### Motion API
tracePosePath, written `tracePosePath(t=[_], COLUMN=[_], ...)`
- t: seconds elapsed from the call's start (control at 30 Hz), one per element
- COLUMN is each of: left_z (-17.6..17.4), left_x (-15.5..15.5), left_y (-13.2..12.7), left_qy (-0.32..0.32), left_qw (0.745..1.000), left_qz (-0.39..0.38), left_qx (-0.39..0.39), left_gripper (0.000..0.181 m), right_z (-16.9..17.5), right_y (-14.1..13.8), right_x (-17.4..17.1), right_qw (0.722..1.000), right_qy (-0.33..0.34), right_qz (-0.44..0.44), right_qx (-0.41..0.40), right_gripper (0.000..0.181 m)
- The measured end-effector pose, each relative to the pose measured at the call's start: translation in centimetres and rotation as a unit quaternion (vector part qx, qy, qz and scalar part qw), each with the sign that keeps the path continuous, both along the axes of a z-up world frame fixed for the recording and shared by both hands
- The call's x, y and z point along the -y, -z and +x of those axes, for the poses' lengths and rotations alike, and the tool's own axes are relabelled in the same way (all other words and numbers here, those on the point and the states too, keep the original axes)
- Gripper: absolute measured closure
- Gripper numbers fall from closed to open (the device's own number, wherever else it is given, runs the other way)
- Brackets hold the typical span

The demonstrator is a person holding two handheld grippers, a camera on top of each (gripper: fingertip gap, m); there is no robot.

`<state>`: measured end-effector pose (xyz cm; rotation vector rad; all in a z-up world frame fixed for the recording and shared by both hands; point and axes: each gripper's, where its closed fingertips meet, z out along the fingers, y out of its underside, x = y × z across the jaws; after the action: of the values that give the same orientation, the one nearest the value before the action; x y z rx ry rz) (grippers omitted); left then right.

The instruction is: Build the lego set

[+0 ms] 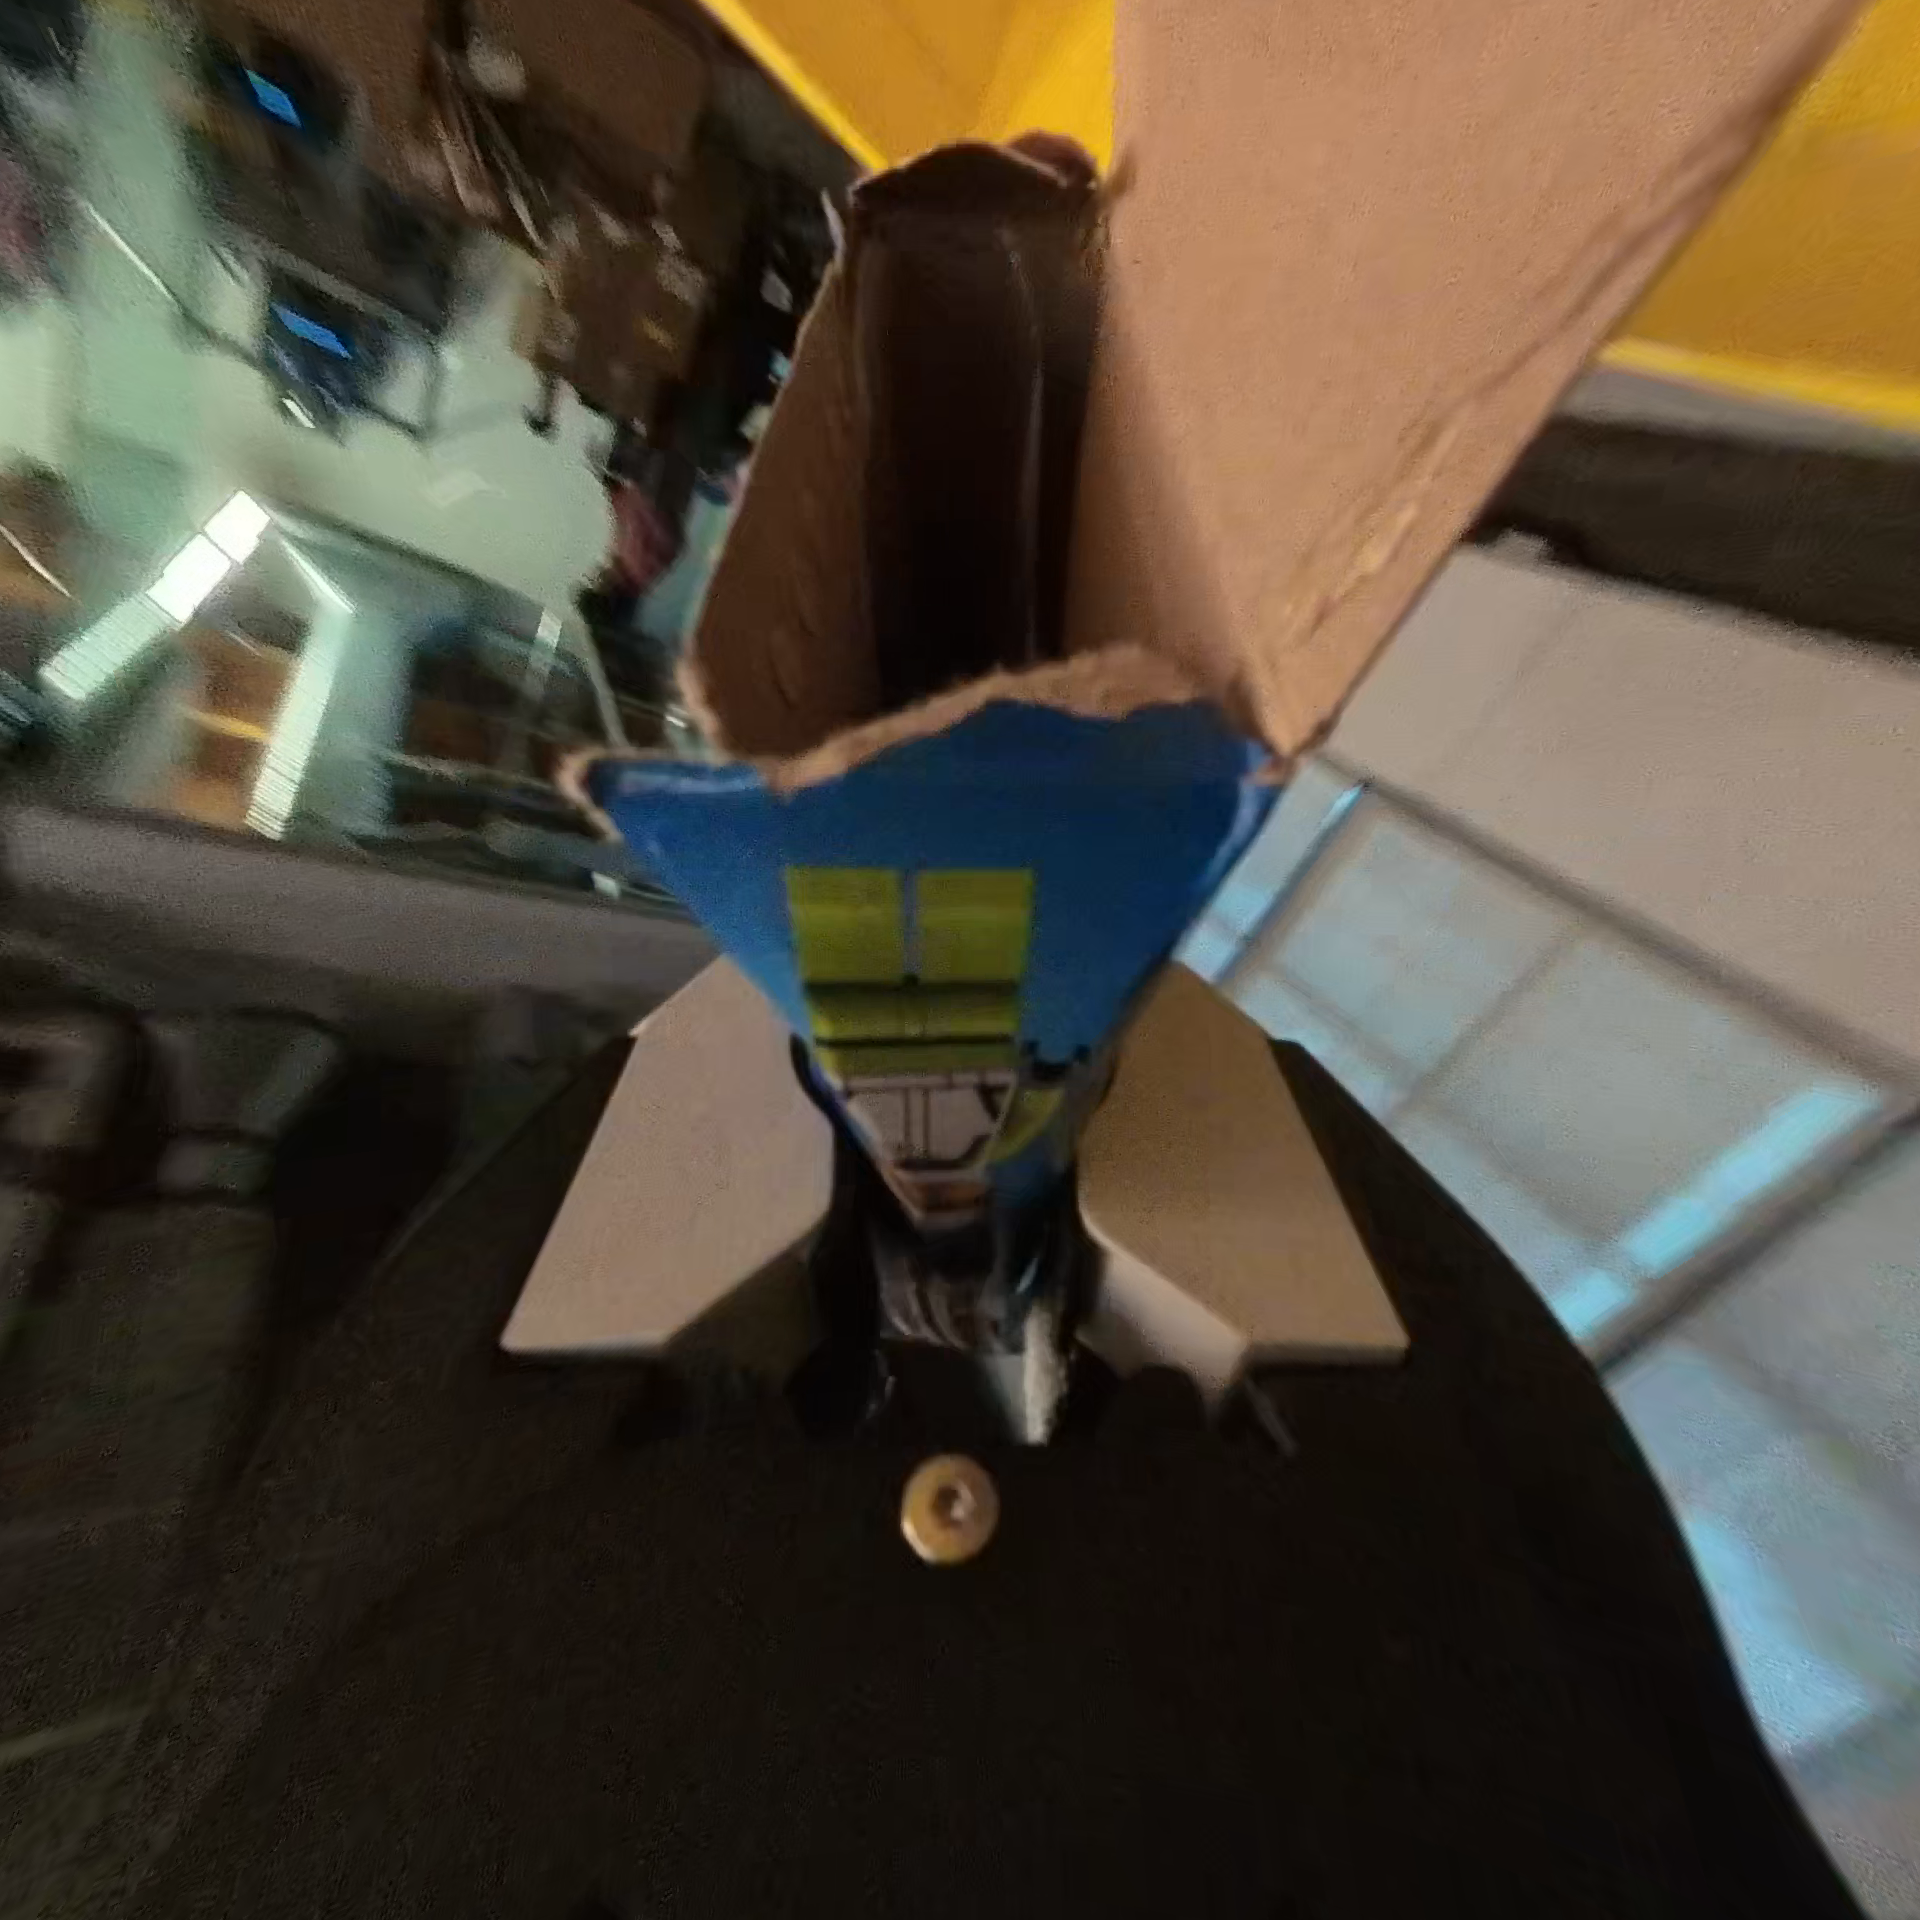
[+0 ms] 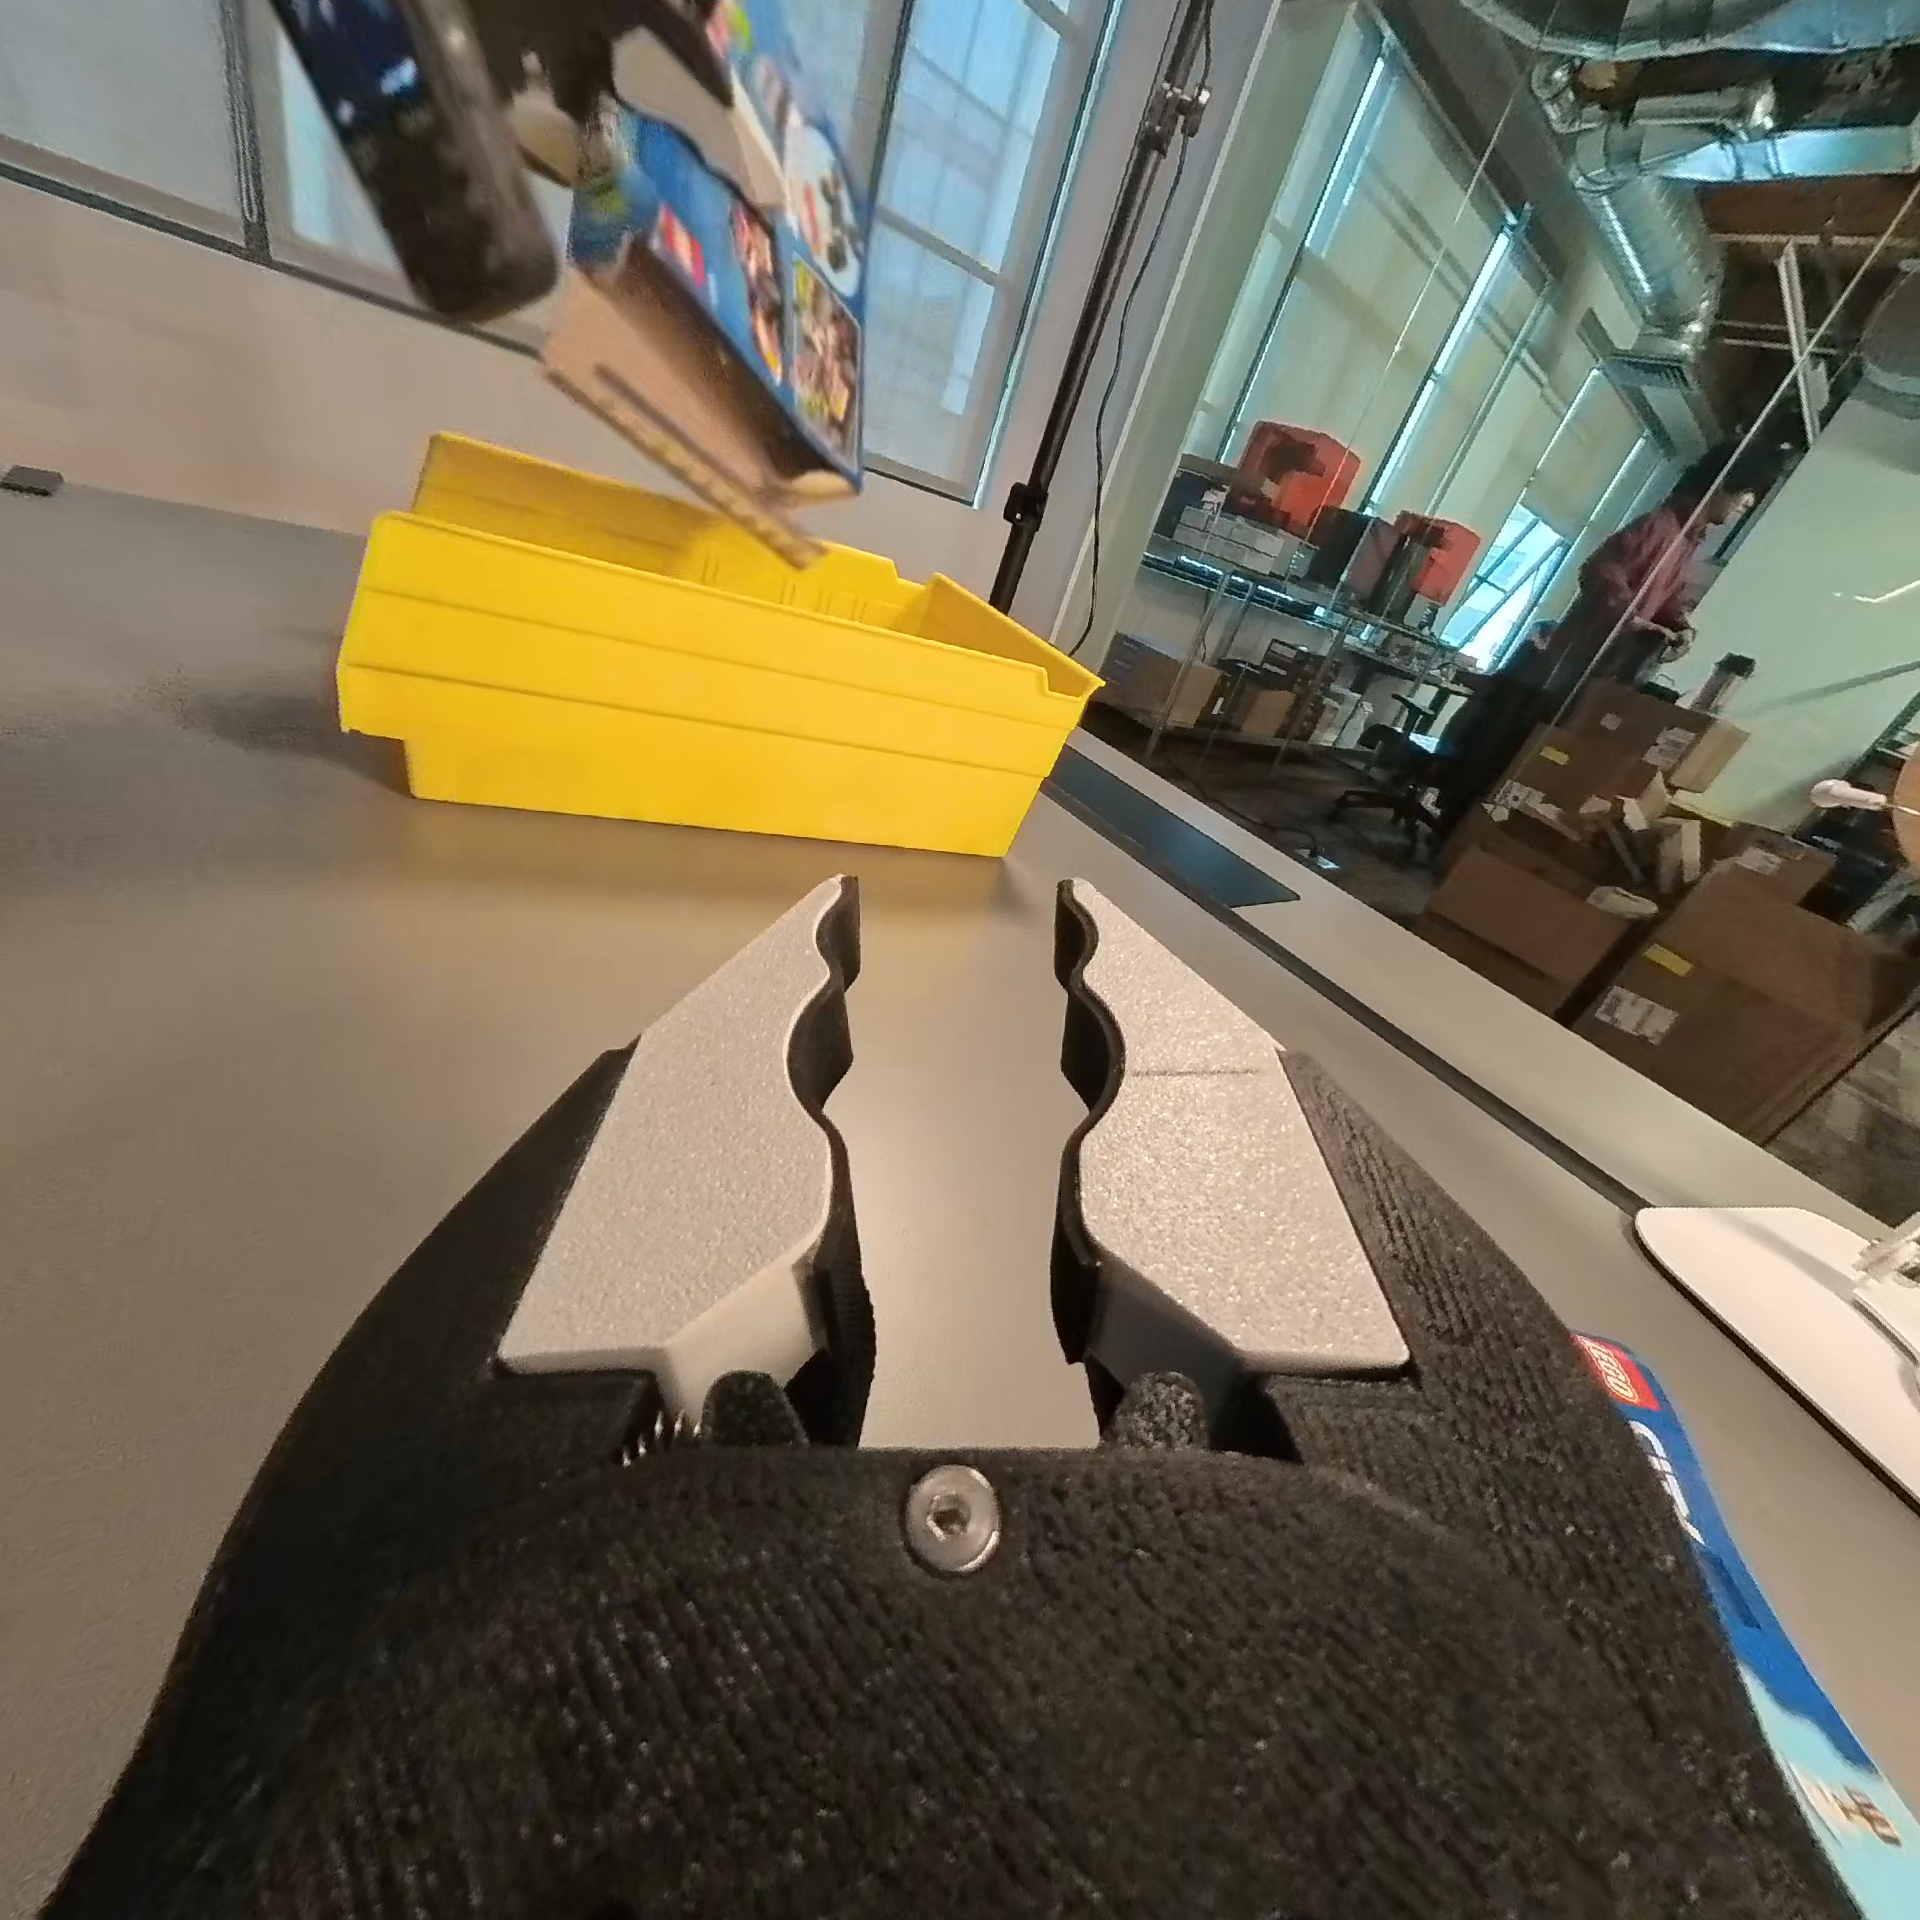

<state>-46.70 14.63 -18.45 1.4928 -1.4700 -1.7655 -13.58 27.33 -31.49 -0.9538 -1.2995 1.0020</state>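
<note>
My left gripper (image 1: pixel 951 1039) is shut on the edge of a blue Lego box (image 1: pixel 935 831). The box is torn open, showing its brown inside (image 1: pixel 1299 364), and its mouth faces a yellow bin (image 1: pixel 1818 260). In the right wrist view the box (image 2: pixel 769 260) hangs tilted above the yellow bin (image 2: pixel 707 707), with its open low end (image 2: pixel 686 468) just over the bin's rim. What lies inside the box or the bin is hidden. My right gripper (image 2: pixel 956 904) is open and empty, low over the grey table (image 2: pixel 312 987), in front of the bin.
A blue printed cardboard piece (image 2: pixel 1714 1558) lies by my right gripper's right side. A white flat board (image 2: pixel 1766 1309) sits at the table's right edge. A black stand pole (image 2: pixel 1091 364) rises behind the bin. A person (image 2: pixel 1652 582) stands beyond a glass wall. The left gripper's tips are roughly 40 centimeters from the right gripper's.
</note>
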Motion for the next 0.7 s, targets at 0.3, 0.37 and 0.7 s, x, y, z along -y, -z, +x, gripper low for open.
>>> tracePosePath(t=[0.3,0.37,0.7], left_z=[8.9,13.0,24.8], left_x=[0.2,-0.3,0.1], left_y=[-1.2,-2.3,-8.2], left_qy=[0.076,0.120,0.231], left_qw=[0.863,0.823,0.783], left_qz=[0.361,0.383,0.367], left_qx=[0.344,0.401,0.446], left_gripper=[0.146,0.146,0.146], right_z=[0.0,0.0,0.0], right_y=[0.0,0.0,-0.1], right_x=[0.1,0.1,0.2], right_qw=[1.000,1.000,1.000], right_qy=[-0.003,-0.004,-0.006], right_qz=[0.003,0.003,0.005], right_qx=[-0.001,-0.001,-0.004], right_gripper=[0.144,0.143,0.143])
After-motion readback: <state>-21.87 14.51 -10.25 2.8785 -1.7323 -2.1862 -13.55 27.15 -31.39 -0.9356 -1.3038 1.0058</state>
